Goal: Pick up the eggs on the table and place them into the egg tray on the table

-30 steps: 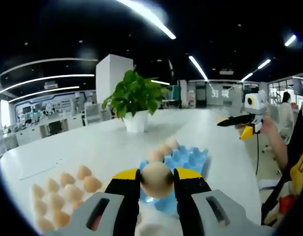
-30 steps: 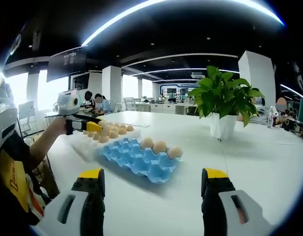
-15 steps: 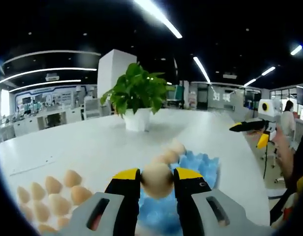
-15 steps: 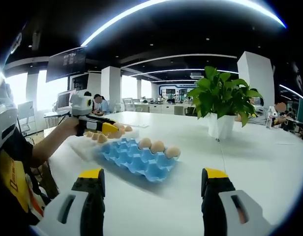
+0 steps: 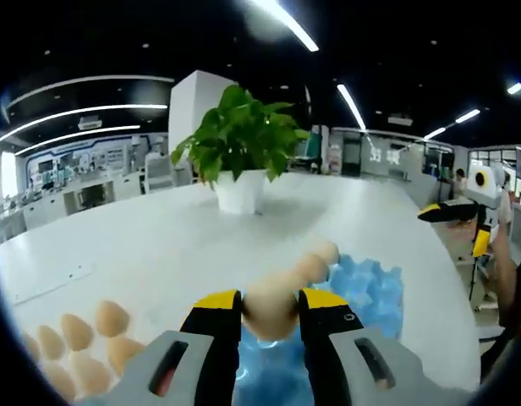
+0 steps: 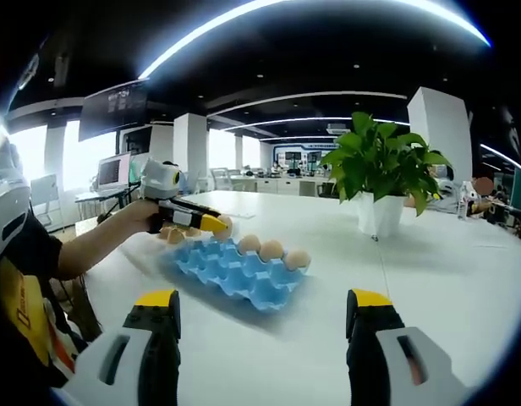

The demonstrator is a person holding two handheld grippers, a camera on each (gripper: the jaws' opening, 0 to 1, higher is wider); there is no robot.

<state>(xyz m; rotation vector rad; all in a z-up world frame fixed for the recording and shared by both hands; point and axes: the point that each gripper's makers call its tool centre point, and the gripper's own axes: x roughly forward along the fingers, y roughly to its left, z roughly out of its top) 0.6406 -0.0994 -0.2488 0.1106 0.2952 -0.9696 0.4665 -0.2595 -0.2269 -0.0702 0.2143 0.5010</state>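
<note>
My left gripper (image 5: 270, 299) is shut on a tan egg (image 5: 269, 311), held over the near end of the blue egg tray (image 5: 368, 292). Two eggs (image 5: 318, 259) sit along the tray's far left edge. In the right gripper view the left gripper (image 6: 211, 223) hovers at the tray's (image 6: 239, 277) far left corner, with a row of three eggs (image 6: 272, 250) on the tray's back edge. Several loose eggs (image 5: 73, 342) lie on the white table to the left. My right gripper (image 6: 262, 300) stands open above the table, nothing between its jaws, and also appears far right (image 5: 457, 211).
A potted green plant (image 5: 241, 156) in a white pot (image 6: 378, 216) stands mid-table behind the tray. The white table (image 6: 430, 279) stretches wide to the right of the tray. A person's arm (image 6: 91, 241) reaches in from the left. Office desks and people fill the background.
My left gripper has carried the egg rightward, away from the loose eggs and over the blue tray. The right gripper has stayed still and open.
</note>
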